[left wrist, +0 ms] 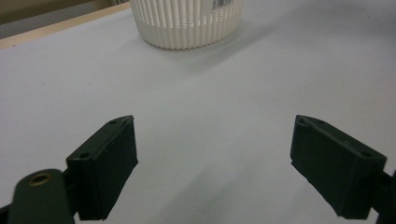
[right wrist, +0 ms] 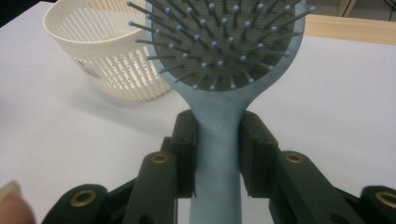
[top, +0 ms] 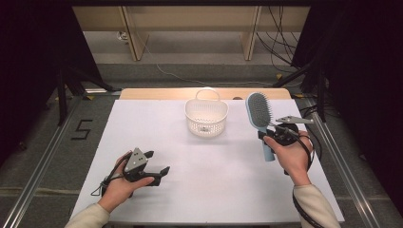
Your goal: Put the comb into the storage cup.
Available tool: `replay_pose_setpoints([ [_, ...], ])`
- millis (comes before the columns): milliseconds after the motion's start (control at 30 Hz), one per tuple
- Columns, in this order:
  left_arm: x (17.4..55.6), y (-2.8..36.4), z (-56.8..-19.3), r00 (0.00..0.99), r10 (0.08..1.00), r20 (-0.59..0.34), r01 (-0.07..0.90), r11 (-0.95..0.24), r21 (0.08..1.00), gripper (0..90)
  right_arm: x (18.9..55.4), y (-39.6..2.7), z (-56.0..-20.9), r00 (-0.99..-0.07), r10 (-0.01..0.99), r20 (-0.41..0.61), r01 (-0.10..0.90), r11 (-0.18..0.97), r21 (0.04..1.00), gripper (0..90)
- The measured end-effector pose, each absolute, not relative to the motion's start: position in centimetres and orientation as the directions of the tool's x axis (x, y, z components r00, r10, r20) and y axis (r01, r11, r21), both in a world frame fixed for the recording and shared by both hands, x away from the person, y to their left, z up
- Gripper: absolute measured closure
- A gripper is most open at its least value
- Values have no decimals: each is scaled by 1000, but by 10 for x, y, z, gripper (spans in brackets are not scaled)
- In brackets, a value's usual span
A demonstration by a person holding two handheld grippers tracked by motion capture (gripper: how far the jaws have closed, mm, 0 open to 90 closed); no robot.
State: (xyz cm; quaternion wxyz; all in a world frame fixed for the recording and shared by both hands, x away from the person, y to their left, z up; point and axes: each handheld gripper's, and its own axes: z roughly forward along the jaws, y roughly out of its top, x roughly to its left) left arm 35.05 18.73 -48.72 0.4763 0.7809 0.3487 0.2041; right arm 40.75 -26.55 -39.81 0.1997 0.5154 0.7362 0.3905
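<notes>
Hairbrush (top: pixel 259 115) in light blue stood raised above the counter (top: pixel 209 190), to the right of the white basket (top: pixel 206 118) and clear of it, its handle clamped between the two black jaws of the right hand-held gripper (top: pixel 267 137). In the right gripper view the pads pressed on both sides of the handle just below the oval head of the hairbrush (right wrist: pixel 218 130), whose dark bristle pad faced the camera, with the basket (right wrist: pixel 107 60) beyond it and to its left. The head pointed away from the person and the end of the handle hung down past the right hand (top: pixel 293 159) that carried the tool.

Far from the basket, on its near left side, the left hand-held gripper (top: pixel 158 164) lay low over the counter in the left hand (top: pixel 121 187), its jaws spread wide with nothing between them. In the left gripper view those jaws of the left hand-held gripper (left wrist: pixel 215 163) pointed across bare white surface (left wrist: pixel 210 107) toward the basket (left wrist: pixel 187 23), which stood well ahead of them.

The basket itself sat near the far edge of the counter, upright, its thin handle loop on the side away from the person.
</notes>
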Motion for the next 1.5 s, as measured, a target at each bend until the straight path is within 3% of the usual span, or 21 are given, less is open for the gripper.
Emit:
replay_pose_setpoints([
  [1500,350,187,-487,673,739,-14,352,-304,885,141,417,-251,-393,-394,912,118,568,141,811,707],
])
